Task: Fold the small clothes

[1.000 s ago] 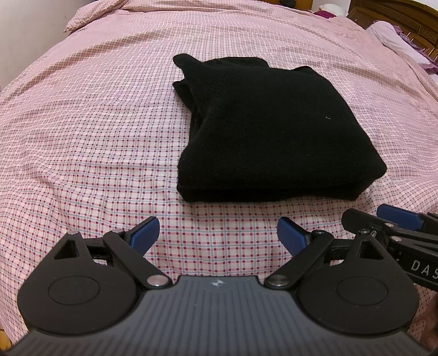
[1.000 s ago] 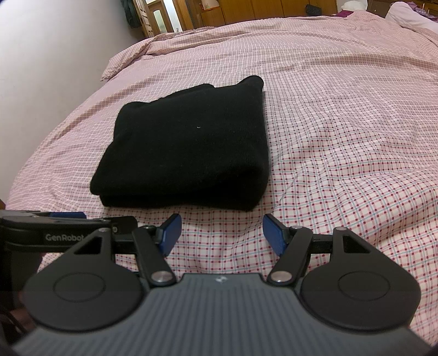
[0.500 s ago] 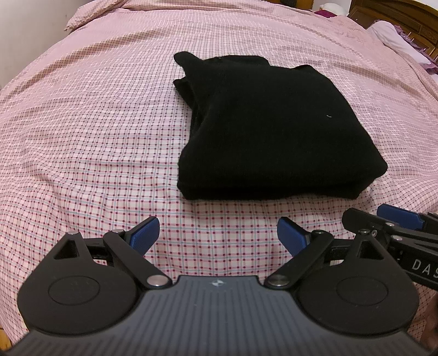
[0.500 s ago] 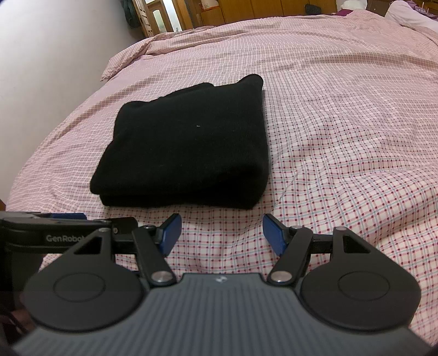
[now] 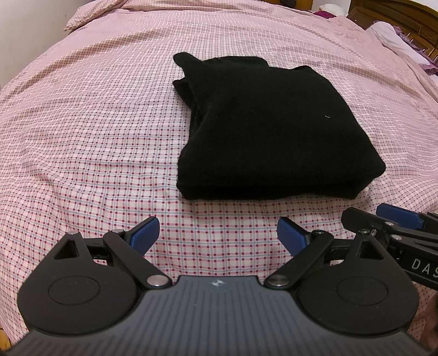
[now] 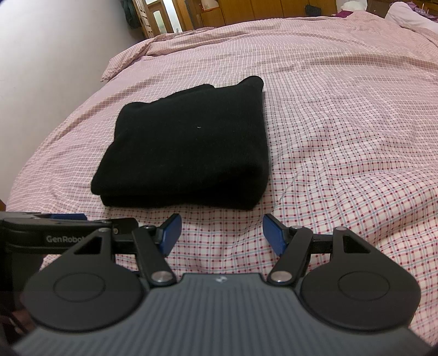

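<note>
A black garment [image 5: 268,128] lies folded into a thick rectangle on the pink checked bedspread [image 5: 82,131]; its folded edge faces me. The same black garment [image 6: 189,148] shows left of centre in the right wrist view. My left gripper [image 5: 217,232] hovers open just short of the near edge, nothing between its blue pads. My right gripper [image 6: 220,231] is open too, empty, over the bedspread in front of the garment's near right corner. Each gripper shows at the edge of the other's view: the right gripper [image 5: 394,219] and the left gripper [image 6: 63,219].
The bedspread [image 6: 342,123] stretches wide on all sides of the garment, with soft wrinkles at the right. A white wall [image 6: 54,49] stands at the left. Wooden furniture [image 6: 246,8] and a headboard [image 5: 397,13] with white bedding [image 5: 391,35] lie beyond the bed.
</note>
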Demonstrator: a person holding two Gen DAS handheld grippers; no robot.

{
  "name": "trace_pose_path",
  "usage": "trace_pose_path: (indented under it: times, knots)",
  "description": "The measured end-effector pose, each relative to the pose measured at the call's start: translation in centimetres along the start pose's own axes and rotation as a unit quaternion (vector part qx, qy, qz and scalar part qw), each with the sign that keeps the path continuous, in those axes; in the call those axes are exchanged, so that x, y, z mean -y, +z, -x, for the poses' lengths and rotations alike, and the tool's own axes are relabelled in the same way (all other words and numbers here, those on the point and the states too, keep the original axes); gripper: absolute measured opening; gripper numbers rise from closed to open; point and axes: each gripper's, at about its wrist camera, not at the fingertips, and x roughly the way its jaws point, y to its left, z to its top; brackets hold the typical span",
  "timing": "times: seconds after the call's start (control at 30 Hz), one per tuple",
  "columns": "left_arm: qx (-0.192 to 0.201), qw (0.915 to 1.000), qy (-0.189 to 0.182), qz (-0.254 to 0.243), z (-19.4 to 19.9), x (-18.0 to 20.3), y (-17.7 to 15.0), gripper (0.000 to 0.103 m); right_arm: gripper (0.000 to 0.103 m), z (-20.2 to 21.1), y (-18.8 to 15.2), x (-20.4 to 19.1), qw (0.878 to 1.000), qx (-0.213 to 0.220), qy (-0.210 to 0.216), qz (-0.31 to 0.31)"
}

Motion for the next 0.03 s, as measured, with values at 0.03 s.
trace_pose_path:
  times: [0.03]
  knots:
    - [0.0,1.0,0.0,0.0,0.03,-0.02,-0.03,0.095,0.068,-0.01,0.02,0.0,1.0,0.0,0.0,0.0]
